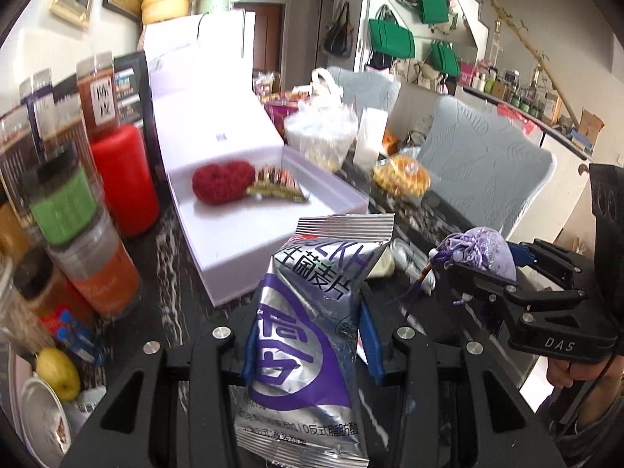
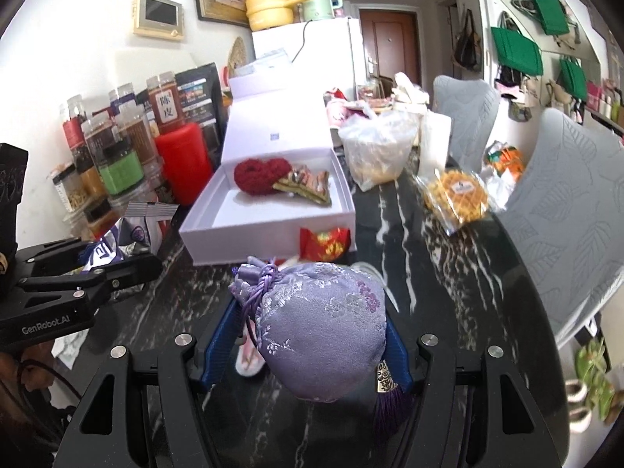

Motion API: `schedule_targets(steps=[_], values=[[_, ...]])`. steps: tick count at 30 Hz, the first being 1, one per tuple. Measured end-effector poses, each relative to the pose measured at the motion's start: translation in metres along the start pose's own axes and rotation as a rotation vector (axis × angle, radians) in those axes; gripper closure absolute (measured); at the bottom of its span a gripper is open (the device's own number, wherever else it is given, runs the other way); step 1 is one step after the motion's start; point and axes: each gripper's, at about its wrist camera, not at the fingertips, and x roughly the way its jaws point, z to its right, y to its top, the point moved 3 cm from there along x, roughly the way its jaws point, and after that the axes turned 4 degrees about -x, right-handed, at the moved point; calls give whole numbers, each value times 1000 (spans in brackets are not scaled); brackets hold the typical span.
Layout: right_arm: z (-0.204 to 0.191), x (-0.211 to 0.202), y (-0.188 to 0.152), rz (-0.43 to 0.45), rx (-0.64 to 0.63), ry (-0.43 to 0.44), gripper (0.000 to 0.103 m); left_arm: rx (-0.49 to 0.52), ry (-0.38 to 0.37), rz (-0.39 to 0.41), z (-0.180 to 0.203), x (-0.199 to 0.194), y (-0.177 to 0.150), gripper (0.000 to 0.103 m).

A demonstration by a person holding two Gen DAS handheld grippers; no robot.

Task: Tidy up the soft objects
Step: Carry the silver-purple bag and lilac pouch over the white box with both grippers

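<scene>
Currently both grippers loaded, held above the dark marble table (image 2: pixel 448 273).

Left gripper (image 1: pixel 310 345): jaws narrowed onto a silver-purple snack packet (image 1: pixel 308 327), pinched mid-body, upright. Right gripper (image 2: pixel 306 345): jaws part-open, clamped on a lavender brocade pouch (image 2: pixel 323 327), tassel hanging at the right finger. Open white box (image 2: pixel 218 230) just ahead holds a red knitted heart (image 2: pixel 259 173) and a patterned triangle piece (image 2: pixel 308 187), touching.

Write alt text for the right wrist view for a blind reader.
The right tongs grip a lilac brocade pouch above a dark marble table. Ahead, an open white box holds a red knitted heart; at left, the left tongs clasp a silver snack packet.
</scene>
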Motion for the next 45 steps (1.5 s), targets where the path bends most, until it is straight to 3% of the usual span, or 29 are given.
schedule_targets(steps=[23, 45], values=[[-13, -3, 108, 153, -106, 128, 37, 13, 12, 182, -5, -14, 93, 61], [5, 63, 186, 212, -156, 131, 37, 28, 74, 197, -35, 48, 159, 61]])
